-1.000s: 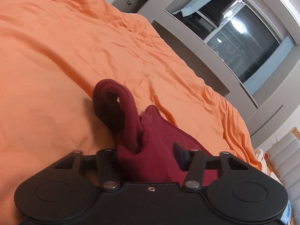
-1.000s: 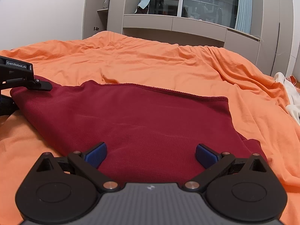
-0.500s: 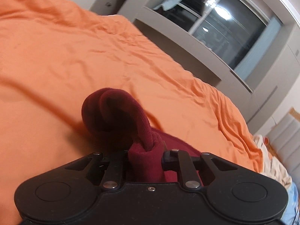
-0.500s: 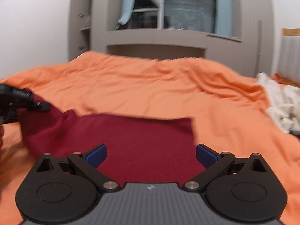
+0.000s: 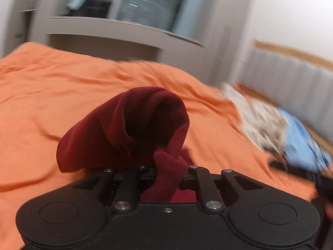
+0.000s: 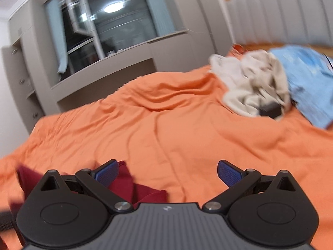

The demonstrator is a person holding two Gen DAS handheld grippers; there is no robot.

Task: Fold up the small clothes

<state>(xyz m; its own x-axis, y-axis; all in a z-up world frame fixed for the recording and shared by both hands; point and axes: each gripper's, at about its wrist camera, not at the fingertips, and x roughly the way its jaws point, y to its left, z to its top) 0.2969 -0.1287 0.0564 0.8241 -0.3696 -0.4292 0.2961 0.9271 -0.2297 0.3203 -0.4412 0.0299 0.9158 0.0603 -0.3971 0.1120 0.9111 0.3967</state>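
My left gripper (image 5: 168, 169) is shut on a dark red garment (image 5: 133, 125); a bunched loop of its fabric stands up in front of the fingers, above the orange bedsheet (image 5: 52, 91). In the right wrist view the same dark red garment (image 6: 133, 187) shows at the lower left, partly under the left blue pad. My right gripper (image 6: 167, 171) is open and empty above the orange bedsheet (image 6: 166, 125), its blue pads (image 6: 229, 173) wide apart.
A pile of cream clothes (image 6: 249, 83) and a light blue garment (image 6: 308, 79) lies at the far right of the bed, also in the left wrist view (image 5: 262, 120). A grey padded headboard (image 6: 270, 16) and a grey window unit (image 6: 104, 37) stand behind the bed.
The left gripper has closed on the red garment, lifted it and swung right. The right gripper has turned right, away from the garment, toward the clothes pile. Both views are blurred by motion.
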